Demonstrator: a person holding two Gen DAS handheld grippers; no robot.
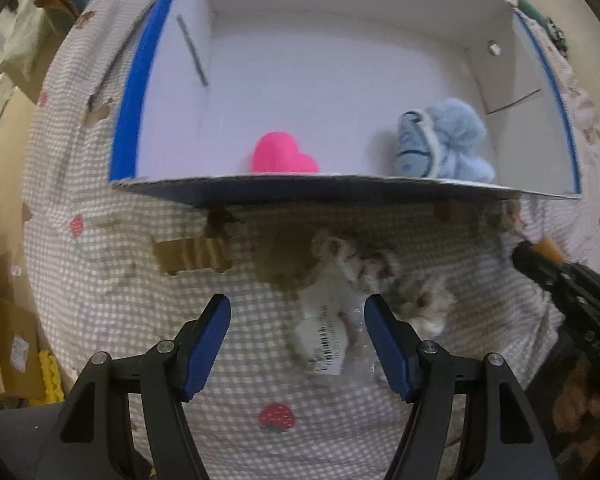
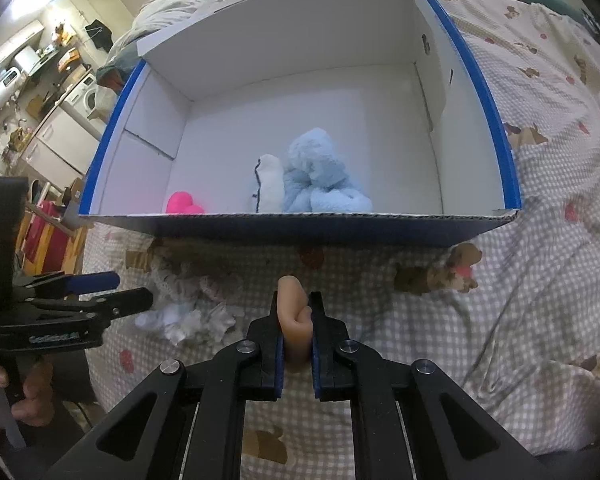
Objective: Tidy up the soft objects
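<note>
A white box with blue edges (image 1: 340,186) (image 2: 300,222) stands on the checked bedspread. Inside lie a pink heart (image 1: 282,154) (image 2: 182,204) and a light blue plush toy (image 1: 444,144) (image 2: 320,176). My left gripper (image 1: 298,308) is open, its jaws either side of a white and grey fluffy toy with a tag (image 1: 340,312) (image 2: 184,316) lying on the bedspread in front of the box. My right gripper (image 2: 296,312) is shut on a small beige soft piece (image 2: 294,308), just in front of the box's near wall. It also shows at the right edge of the left wrist view (image 1: 540,256).
The checked bedspread (image 2: 540,240) with bear and strawberry prints covers the bed. A small brown plush dog (image 2: 440,272) lies in front of the box's right corner. Kitchen units and a washing machine (image 2: 84,98) stand far left.
</note>
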